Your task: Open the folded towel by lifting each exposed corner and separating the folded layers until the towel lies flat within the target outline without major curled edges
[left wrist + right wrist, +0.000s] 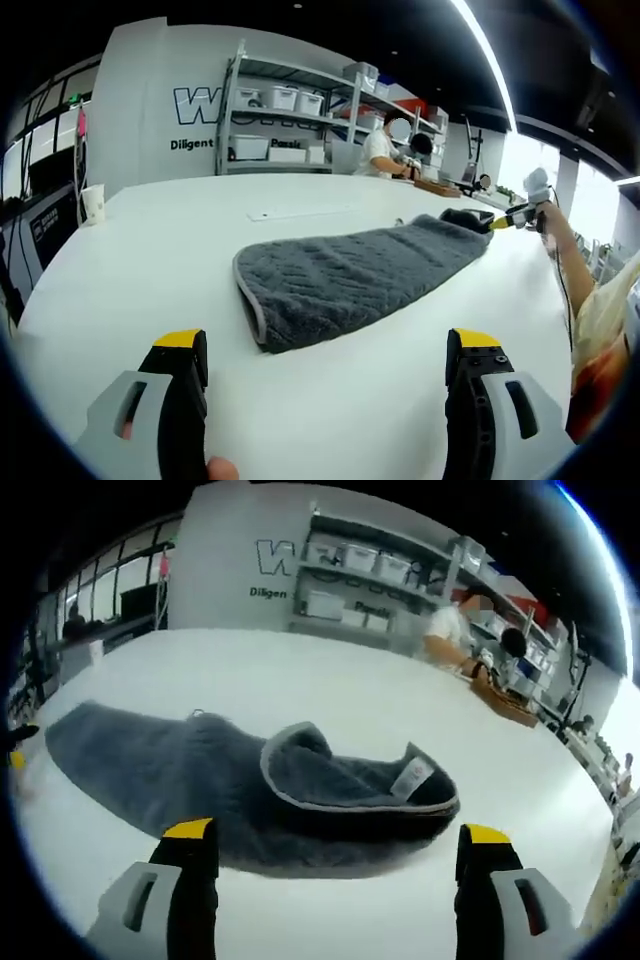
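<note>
A grey towel (355,278) lies folded on the white table (150,260), just beyond both grippers' spread, empty jaws; neither touches it.

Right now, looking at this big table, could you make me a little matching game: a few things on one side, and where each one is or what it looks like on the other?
Things:
1. towel
2. paper cup
3. storage bins
4. left gripper

Descriptions:
A. white, on the shelves by the back wall
B. dark grey, lying on the white table, one end folded over
C. jaws apart with yellow tips, holding nothing
D. pale, standing near the table's far left edge

Pairs: 1-B, 2-D, 3-A, 4-C
</note>
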A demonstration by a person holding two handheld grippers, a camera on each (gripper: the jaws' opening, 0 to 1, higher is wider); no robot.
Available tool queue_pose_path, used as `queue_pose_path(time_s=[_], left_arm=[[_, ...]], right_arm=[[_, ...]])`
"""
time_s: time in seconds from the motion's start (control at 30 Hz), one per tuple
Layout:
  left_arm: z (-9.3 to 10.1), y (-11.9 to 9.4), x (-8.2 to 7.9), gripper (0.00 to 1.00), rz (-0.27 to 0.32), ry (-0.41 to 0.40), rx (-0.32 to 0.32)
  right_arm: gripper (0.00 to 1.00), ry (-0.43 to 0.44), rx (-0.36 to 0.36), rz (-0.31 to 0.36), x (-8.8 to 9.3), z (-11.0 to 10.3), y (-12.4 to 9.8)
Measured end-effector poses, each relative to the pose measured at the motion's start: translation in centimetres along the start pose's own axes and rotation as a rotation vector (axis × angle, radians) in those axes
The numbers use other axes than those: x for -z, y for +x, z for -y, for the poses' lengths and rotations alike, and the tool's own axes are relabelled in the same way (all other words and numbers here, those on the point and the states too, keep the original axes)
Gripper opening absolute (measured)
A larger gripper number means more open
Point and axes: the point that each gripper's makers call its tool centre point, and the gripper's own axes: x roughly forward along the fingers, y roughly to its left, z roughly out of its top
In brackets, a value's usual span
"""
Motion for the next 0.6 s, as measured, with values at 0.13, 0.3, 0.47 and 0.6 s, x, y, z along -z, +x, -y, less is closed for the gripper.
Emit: queue_pose_path(time_s=[0.13, 0.3, 0.47, 0.6], left_arm=[[-0.1, 0.1, 0.2, 0.98, -0.007, -0.001, -0.003], [-0.3, 0.1, 0.3, 0.98, -0.011, -0.004, -0.010], [-0.5, 0.2, 0.4, 0.98, -0.015, -0.008, -0.018], [-0.7, 0.3, 0.3, 0.98, -0.010, -0.017, -0.020]], right_arm=[[0.99, -0.043, -0.039, 0.020, -0.5, -2.5, -0.8], [0.99, -0.090, -0.128, 0.049, -0.9, -5.7, -1.6], [0.98, -0.184, -0.240, 0.057, -0.3, -9.6, -2.6], [0.98, -0.207, -0.316, 0.082, -0.2, -11.9, -3.2]])
